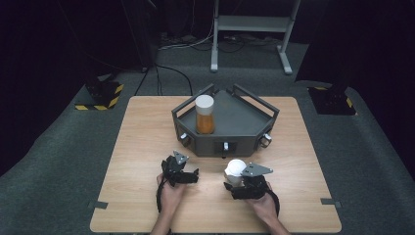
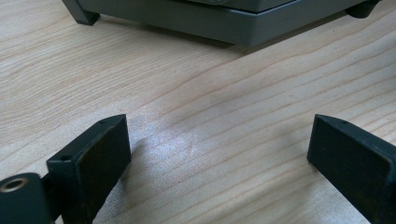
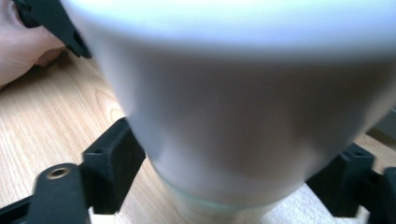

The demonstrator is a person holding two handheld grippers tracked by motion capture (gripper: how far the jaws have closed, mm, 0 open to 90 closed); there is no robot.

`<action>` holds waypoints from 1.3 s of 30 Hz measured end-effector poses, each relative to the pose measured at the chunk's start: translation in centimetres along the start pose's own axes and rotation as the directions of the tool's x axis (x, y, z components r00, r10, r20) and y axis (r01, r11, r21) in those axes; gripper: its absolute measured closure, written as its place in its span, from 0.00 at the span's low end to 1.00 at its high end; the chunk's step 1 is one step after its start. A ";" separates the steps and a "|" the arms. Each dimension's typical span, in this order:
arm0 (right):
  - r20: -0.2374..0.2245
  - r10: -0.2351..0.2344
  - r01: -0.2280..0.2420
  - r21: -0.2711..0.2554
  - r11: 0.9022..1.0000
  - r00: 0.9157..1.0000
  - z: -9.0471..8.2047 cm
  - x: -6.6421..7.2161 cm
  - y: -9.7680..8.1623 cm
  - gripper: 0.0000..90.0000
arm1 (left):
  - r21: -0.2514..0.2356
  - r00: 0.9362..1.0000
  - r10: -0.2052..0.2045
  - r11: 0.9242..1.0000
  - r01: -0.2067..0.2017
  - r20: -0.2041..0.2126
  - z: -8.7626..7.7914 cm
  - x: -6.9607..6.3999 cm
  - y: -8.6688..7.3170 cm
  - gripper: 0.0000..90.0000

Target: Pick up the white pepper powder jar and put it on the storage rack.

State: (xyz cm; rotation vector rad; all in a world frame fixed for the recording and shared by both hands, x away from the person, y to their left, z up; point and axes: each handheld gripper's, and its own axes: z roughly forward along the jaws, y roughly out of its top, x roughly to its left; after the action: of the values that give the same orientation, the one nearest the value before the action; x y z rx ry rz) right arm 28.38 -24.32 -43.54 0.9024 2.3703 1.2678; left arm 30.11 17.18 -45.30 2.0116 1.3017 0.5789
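Desk carries a grey tray at its far edge; the white cup stands near the front edge, looking light, smooth and slippery. Right gripper pinches its narrow base, a sound hold, while left gripper rests spread and empty.

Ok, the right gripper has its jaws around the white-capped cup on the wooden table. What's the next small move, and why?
Probably lift it a little, straight up. In the right gripper view the black jaws of the right gripper sit against both sides of the white-capped cup, which stands on the wooden table. The likely goal is the grey tray, where a similar orange-filled cup already stands.
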 end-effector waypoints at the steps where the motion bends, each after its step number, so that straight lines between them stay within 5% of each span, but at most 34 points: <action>1: 0.000 0.002 -0.002 -0.006 1.000 1.000 0.0 0.0 0.0 0.26 | 0.000 1.000 0.000 1.000 0.000 0.000 0.0 0.0 0.0 0.07; 23: 0.022 -0.042 0.042 0.000 0.999 0.999 0.1 0.3 0.4 0.33 | 0.000 1.000 0.000 1.000 0.000 0.000 0.0 0.0 0.0 0.07; 39: 0.018 -0.042 0.042 -0.017 0.999 0.999 -1.4 -0.7 1.8 0.33 | 0.000 1.000 0.000 1.000 0.000 0.000 0.0 0.0 0.0 0.07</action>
State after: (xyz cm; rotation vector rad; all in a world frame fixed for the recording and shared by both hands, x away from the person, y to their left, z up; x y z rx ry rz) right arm 28.88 -24.91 -41.33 0.8509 2.3480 1.2576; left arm 30.11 17.19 -45.29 2.0113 1.3023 0.5789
